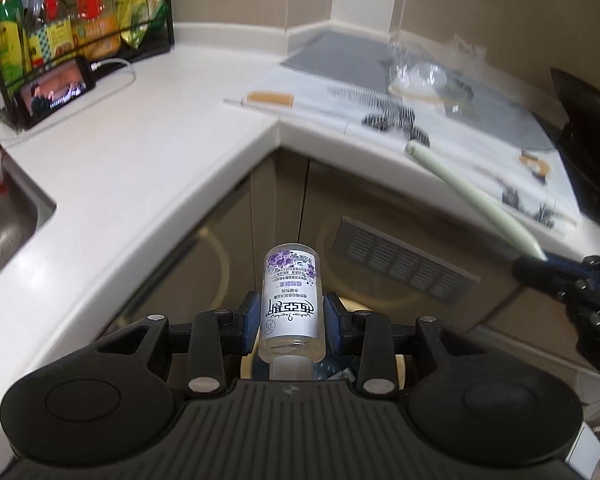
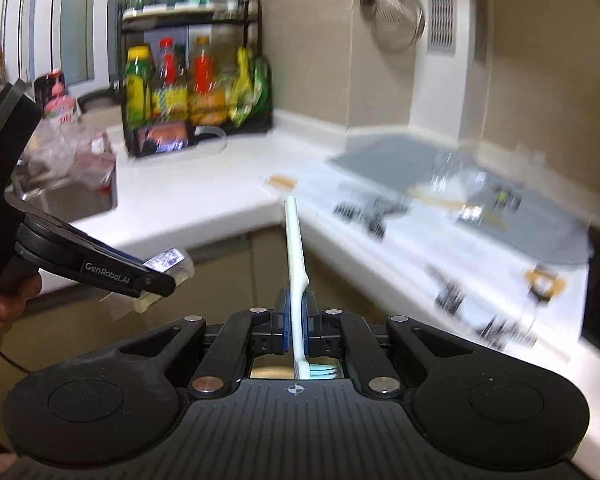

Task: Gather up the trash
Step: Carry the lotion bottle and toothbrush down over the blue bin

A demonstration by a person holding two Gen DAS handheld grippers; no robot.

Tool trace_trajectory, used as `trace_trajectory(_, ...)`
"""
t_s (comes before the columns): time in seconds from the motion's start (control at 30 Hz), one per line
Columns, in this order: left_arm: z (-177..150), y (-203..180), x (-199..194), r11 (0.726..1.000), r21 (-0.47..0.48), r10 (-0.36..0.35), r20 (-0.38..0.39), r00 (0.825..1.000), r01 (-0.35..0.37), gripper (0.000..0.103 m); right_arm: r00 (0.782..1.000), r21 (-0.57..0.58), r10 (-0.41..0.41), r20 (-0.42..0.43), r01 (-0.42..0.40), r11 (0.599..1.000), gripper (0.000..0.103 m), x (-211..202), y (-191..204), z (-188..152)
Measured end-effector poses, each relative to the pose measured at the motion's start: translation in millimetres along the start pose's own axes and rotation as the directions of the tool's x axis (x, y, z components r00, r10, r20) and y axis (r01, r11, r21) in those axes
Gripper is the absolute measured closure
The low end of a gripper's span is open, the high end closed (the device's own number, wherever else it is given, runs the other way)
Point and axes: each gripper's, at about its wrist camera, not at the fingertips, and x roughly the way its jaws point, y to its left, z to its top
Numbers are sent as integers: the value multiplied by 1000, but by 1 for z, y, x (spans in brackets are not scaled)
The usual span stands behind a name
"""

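The left tool [image 1: 291, 320] is clamping a small clear bottle [image 1: 293, 300] with a purple label between its blue pads, cap end toward the camera, and is holding it in the air in front of the cabinet doors [image 1: 284, 208], below the inner corner of the counter [image 1: 148, 120]. The right tool [image 2: 296, 320] is pinching a pale green plastic fork [image 2: 298, 264] nearly shut, tines toward the camera and handle sticking out ahead, also off the counter's front edge. Both pieces are being carried, so the pickup step seems done and the haul to a bin is in hand; a round pale rim showing just under the left tool may be that bin, though too little of it shows to be sure. More litter is lying on the right stretch of the counter: crumpled clear plastic [image 1: 424, 68] and a wrapped stick [image 1: 270, 100]. Next, each tool needs to be positioned over the bin before opening.
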Motion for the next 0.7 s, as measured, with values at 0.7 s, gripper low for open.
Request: trace_trajectory(0.7,-31,-14,22,1000,11,-11,-58,998,11,65,986,49,17,-166,-9,999,97,30,2,-41)
